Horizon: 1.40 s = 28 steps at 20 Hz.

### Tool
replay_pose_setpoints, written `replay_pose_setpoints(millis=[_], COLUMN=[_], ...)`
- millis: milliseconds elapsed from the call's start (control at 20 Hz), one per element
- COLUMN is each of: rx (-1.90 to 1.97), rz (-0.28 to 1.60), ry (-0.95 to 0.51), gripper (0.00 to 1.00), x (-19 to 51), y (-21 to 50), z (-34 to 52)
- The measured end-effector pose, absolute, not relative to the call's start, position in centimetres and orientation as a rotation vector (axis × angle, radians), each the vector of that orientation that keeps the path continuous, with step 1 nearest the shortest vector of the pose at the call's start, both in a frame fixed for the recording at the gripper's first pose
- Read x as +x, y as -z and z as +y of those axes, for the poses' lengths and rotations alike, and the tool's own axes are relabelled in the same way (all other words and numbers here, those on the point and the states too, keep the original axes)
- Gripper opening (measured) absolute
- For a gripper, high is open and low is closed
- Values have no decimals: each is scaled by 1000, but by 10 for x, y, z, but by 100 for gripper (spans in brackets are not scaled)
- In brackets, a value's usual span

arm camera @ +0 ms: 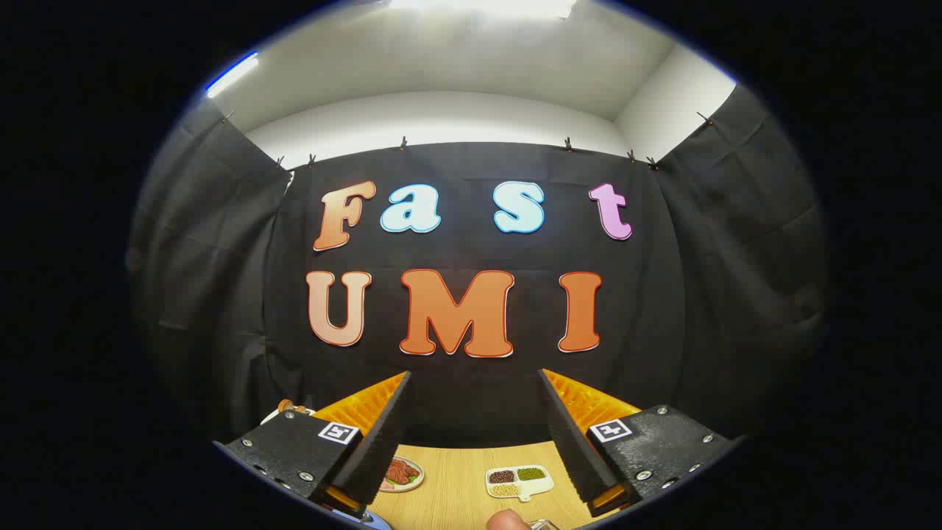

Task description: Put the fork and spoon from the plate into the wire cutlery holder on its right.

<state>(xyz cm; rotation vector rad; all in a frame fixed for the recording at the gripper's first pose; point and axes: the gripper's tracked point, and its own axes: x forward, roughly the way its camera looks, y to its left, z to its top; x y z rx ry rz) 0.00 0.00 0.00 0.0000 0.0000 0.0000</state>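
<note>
My gripper [475,412] is held high and level, and it looks at the booth's back wall across the far end of a wooden table [456,486]. Its two black fingers [383,434] with orange backs stand wide apart, open, with nothing between them. At the very bottom, between the fingers, a sliver of blue plate rim [375,521] shows near the left finger, and a bit of shiny wire or metal [543,524] shows near the right finger. I cannot make out the fork or the spoon.
On the table's far part lie a small round dish of red food [401,473] and a white three-part tray of beans [519,481]. A fingertip [508,521] pokes in at the bottom. A small orange-topped object [288,405] sits left of the left finger.
</note>
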Motion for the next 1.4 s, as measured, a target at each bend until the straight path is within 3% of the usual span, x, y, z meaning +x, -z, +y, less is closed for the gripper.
replay_pose_setpoints(millis=[1000,1400], rx=[15,16], rz=[11,73], ry=[-103,-161], gripper=[98,98], x=[7,4], y=[3,23], z=[-1,39])
